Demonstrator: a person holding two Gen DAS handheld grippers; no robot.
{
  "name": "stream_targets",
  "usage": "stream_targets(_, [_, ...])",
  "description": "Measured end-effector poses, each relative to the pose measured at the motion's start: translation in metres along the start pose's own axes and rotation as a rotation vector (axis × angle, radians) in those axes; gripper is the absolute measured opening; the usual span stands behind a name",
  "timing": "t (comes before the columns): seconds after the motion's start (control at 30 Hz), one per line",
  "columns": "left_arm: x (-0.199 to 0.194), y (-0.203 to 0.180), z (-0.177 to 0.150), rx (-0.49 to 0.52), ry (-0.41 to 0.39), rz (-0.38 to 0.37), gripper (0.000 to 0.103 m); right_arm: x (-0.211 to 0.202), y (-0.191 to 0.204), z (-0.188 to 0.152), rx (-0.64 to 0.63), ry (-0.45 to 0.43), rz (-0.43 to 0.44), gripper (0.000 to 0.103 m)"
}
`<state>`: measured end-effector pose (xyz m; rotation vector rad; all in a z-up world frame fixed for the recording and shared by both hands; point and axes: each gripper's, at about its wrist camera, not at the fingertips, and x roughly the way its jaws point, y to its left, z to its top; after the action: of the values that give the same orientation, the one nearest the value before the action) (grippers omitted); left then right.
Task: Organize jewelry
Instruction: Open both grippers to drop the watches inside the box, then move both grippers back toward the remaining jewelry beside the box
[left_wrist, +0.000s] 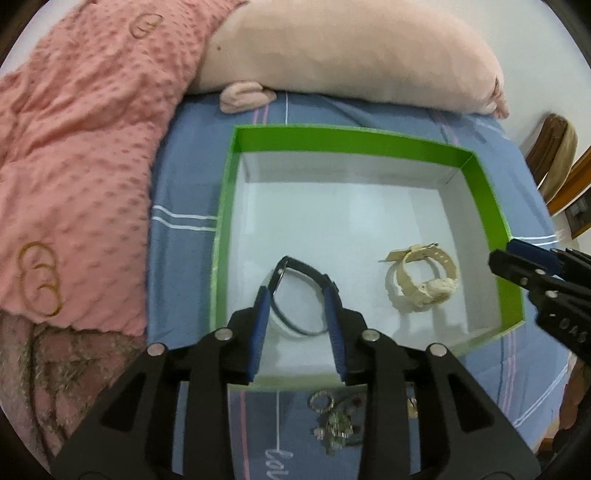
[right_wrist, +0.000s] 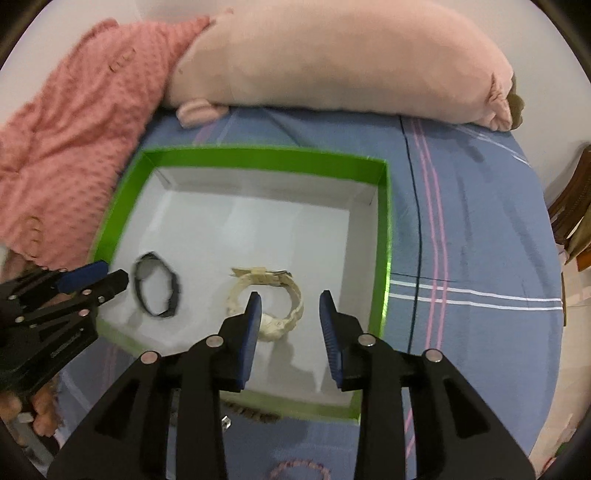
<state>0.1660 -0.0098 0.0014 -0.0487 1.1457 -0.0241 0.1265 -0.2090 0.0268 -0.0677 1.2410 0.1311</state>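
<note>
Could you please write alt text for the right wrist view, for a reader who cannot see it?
The right gripper hangs open above a cream watch lying in a green-walled box on a blue striped bedsheet. A black watch lies left of it in the box, with the left gripper at the box's left edge. A pink pillow lies behind.

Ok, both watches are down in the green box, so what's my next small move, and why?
Probably lift the left gripper clear and bring it back to the jewelry pile lying on the sheet in front of the green box. The black watch and cream watch lie loose on the box floor, both grippers open, and those pieces remain outside.
</note>
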Motion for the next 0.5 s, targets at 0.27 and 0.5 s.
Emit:
stream_targets(0.27, [-0.053, 0.021, -0.048, -0.027, -0.045, 0.01, 0.044, -0.063, 0.002, -0.058, -0.076, -0.015, 0.16, 0.033])
stream_targets(0.5, [-0.016, 0.006, -0.102, 0.028, 0.102, -0.035, 0.038, -0.015, 0.002, -0.111, -0.065, 0.159, 0.092, 0.033])
